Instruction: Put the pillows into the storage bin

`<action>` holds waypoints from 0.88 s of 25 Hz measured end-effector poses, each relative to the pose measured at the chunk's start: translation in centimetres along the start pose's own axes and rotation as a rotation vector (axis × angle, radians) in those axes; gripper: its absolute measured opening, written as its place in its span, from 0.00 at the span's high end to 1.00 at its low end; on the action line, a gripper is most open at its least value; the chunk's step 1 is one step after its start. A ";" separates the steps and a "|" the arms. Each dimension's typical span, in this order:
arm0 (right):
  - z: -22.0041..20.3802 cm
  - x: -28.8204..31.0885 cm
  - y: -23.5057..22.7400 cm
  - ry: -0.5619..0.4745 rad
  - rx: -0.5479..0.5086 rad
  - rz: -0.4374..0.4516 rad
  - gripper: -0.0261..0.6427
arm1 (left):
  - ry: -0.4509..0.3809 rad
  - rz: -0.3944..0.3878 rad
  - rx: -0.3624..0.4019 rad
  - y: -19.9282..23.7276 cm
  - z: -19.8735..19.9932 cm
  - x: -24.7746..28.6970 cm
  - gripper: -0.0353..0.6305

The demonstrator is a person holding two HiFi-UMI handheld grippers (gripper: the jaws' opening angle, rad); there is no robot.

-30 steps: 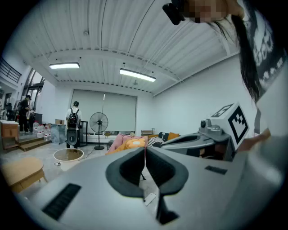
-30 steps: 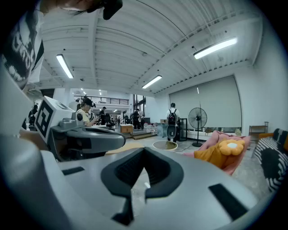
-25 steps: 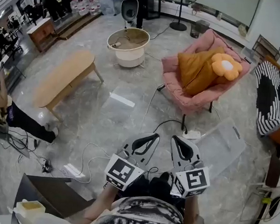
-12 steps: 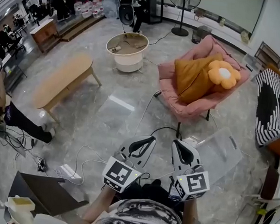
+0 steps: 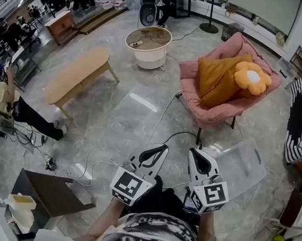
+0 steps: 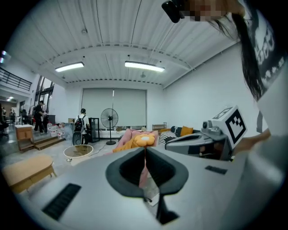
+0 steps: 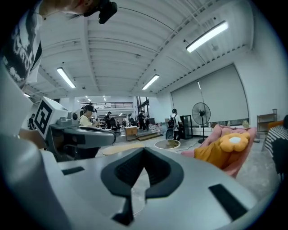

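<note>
grey marble floor is seen below | pillows are seen on pink chair ahead | left gripper, right gripper: jaws closed, nothing is held

chair: pink | pillow: orange | flower pillow: yellow-orange, white centre | sofa: black-white stripes
</note>
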State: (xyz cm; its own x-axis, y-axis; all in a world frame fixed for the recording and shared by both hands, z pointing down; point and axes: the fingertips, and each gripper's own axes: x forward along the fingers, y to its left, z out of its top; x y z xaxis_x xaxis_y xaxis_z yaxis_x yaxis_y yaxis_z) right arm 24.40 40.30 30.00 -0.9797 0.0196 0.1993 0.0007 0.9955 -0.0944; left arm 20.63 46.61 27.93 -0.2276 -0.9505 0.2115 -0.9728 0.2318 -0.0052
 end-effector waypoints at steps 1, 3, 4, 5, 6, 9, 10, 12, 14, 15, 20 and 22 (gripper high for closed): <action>0.1 0.2 -0.1 -0.001 0.003 0.005 0.96 | 0.003 0.010 -0.001 0.2 0.1 0.0 0.92; 0.2 0.6 -0.5 -0.001 0.013 0.012 0.96 | 0.009 0.028 -0.003 0.8 0.3 0.2 0.92; 0.2 0.8 -0.8 0.000 0.018 0.014 0.96 | 0.013 0.034 -0.002 1.1 0.3 0.4 0.92; 0.2 1.1 -1.1 -0.001 0.022 0.016 0.96 | 0.017 0.039 -0.001 1.4 0.3 0.8 0.92; 0.2 1.4 -1.4 -0.003 0.026 0.018 0.96 | 0.021 0.040 0.002 1.7 0.3 1.2 0.92; 0.5 2.8 -2.8 -0.012 0.029 0.015 0.96 | 0.028 0.028 0.010 2.5 0.3 2.8 0.92; 0.6 3.4 -3.3 -0.015 0.030 0.014 0.96 | 0.029 0.022 0.011 2.9 0.2 3.4 0.93; 0.7 4.7 -4.3 -0.014 0.034 0.009 0.96 | 0.031 0.011 0.008 4.0 0.1 4.7 0.92; 0.6 6.4 -5.3 -0.002 0.037 0.003 0.96 | 0.033 0.002 0.001 5.5 -0.1 6.3 0.92; 0.5 7.3 -5.8 0.005 0.037 -0.001 0.96 | 0.033 -0.002 -0.004 6.4 -0.2 7.2 0.92; 1.2 13.5 -9.6 0.049 0.000 -0.035 0.96 | 0.003 -0.021 -0.008 11.8 0.7 12.5 0.92; 2.1 16.4 -11.0 0.056 -0.001 -0.050 0.96 | -0.007 -0.040 0.001 14.4 1.5 14.5 0.92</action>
State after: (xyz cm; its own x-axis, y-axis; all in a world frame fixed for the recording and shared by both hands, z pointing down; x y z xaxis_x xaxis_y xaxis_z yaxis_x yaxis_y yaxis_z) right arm 7.91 29.52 32.22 -0.9659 -0.0247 0.2577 -0.0473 0.9955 -0.0820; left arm 3.24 35.87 29.42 -0.1893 -0.9604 0.2044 -0.9810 0.1939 0.0025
